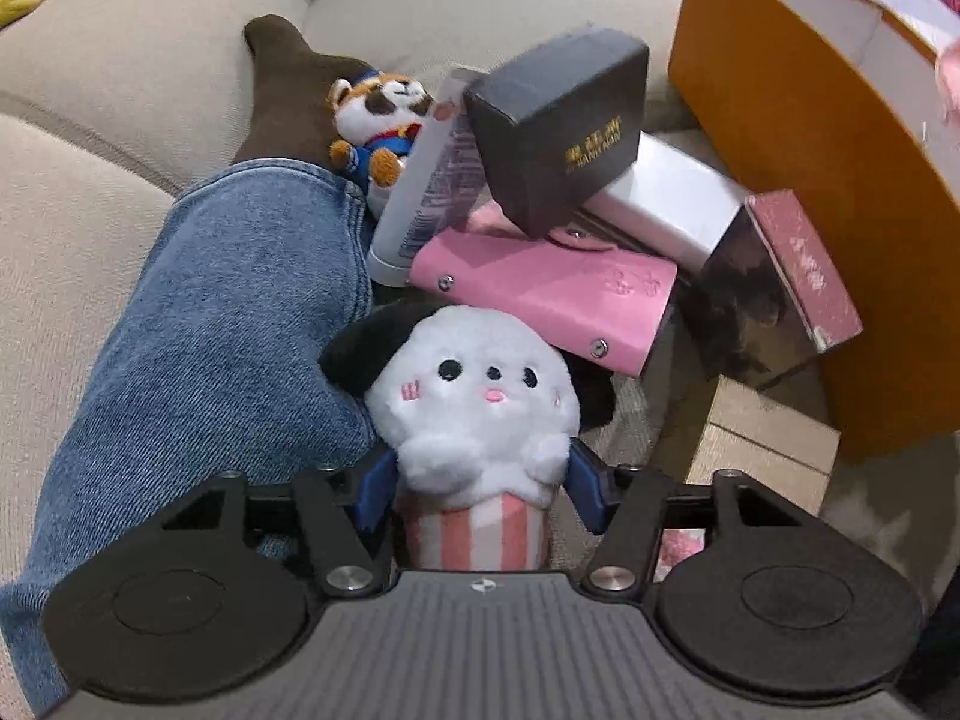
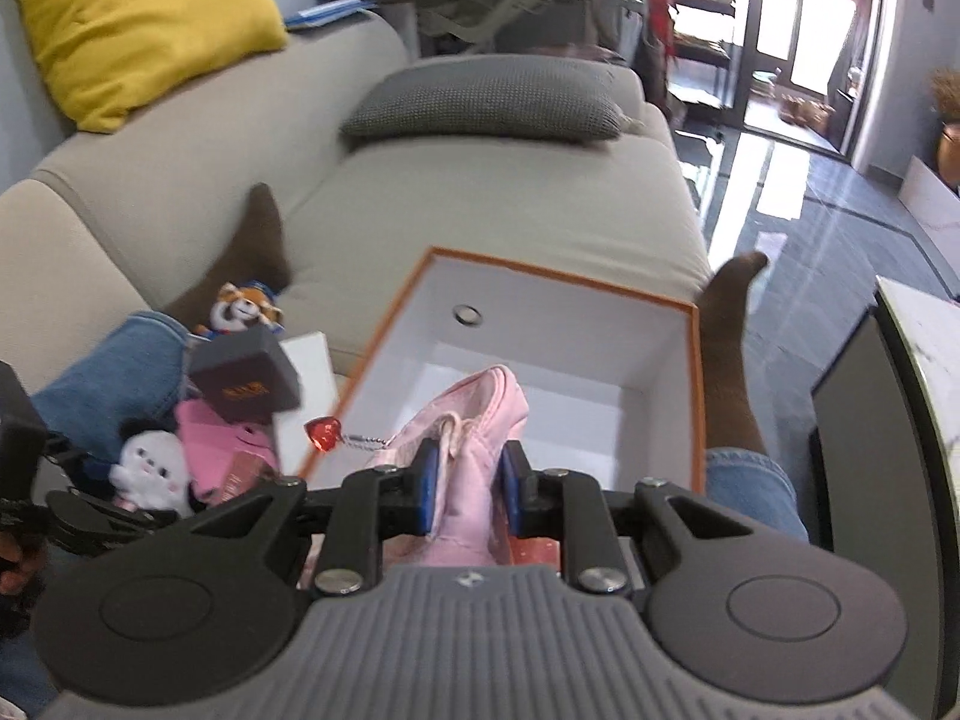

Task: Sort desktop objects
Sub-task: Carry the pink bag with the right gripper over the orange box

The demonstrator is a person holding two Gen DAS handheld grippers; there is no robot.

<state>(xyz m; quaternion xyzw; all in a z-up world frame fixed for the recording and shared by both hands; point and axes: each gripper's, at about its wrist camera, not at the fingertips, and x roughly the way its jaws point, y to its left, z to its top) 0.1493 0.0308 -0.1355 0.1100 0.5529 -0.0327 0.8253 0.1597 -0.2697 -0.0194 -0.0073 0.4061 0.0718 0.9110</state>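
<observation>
Sorting is looking barely under way: the orange box (image 2: 696,372), open-topped with a white interior, is sitting on the sofa (image 2: 480,210) between the person's legs and appears to be holding nothing yet except what the right gripper (image 2: 468,492) is carrying over it. That gripper is pinching a pink pouch (image 2: 480,420) between its blue fingers (image 2: 427,492), set narrow and pressing the fabric on both sides; a red heart charm (image 2: 324,433) is dangling from the pouch on a short chain, hanging over the box's near-left edge. The pouch is not yet lying on the box floor, so this placement is judged unfinished. Left of the box the unsorted heap is waiting: a black box (image 1: 558,138), a white tube (image 1: 426,192), a pink notebook (image 1: 540,294), a white box (image 1: 672,204), a pink-topped carton (image 1: 804,270) and a small raccoon plush (image 1: 372,120), leaning on each other beside the denim leg (image 1: 228,312). The left gripper (image 1: 480,492) is pointing steeply down with its fingers (image 1: 591,489) standing wide on either side of the white dog plush (image 1: 480,414); the plush is sitting between them, but whether the pads are touching it I cannot tell. Most items are therefore left to do.
</observation>
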